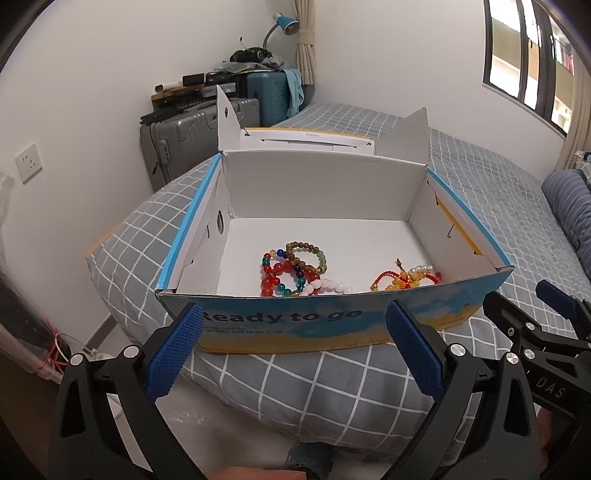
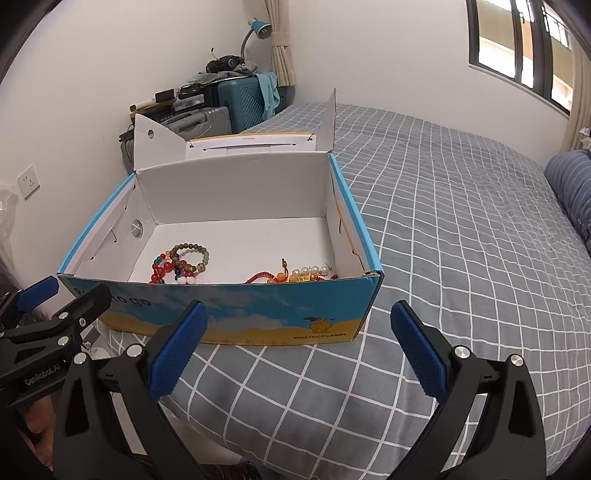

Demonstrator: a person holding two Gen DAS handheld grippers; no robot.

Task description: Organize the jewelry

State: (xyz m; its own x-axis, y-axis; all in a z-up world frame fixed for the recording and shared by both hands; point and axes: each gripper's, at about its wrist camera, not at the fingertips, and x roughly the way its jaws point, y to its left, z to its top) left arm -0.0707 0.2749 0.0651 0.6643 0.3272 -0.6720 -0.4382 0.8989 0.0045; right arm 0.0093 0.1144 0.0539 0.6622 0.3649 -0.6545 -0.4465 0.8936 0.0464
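An open blue and yellow cardboard box (image 1: 332,325) (image 2: 258,314) stands on the bed with its lid folded back. Inside lie several bead bracelets: a multicoloured heap (image 1: 291,271) (image 2: 181,266) at left and a red-cord, yellow and pearl group (image 1: 406,278) (image 2: 299,276) at right. My left gripper (image 1: 295,321) is open and empty, just in front of the box's near wall. My right gripper (image 2: 299,321) is open and empty, also before the near wall. Each gripper shows at the edge of the other's view.
The bed (image 2: 443,221) has a grey checked cover and stretches right and back. Suitcases (image 1: 177,140) with clutter and a blue lamp (image 1: 286,22) stand behind the box by the wall. A striped blue pillow (image 2: 572,184) lies at far right. The window (image 2: 517,44) is upper right.
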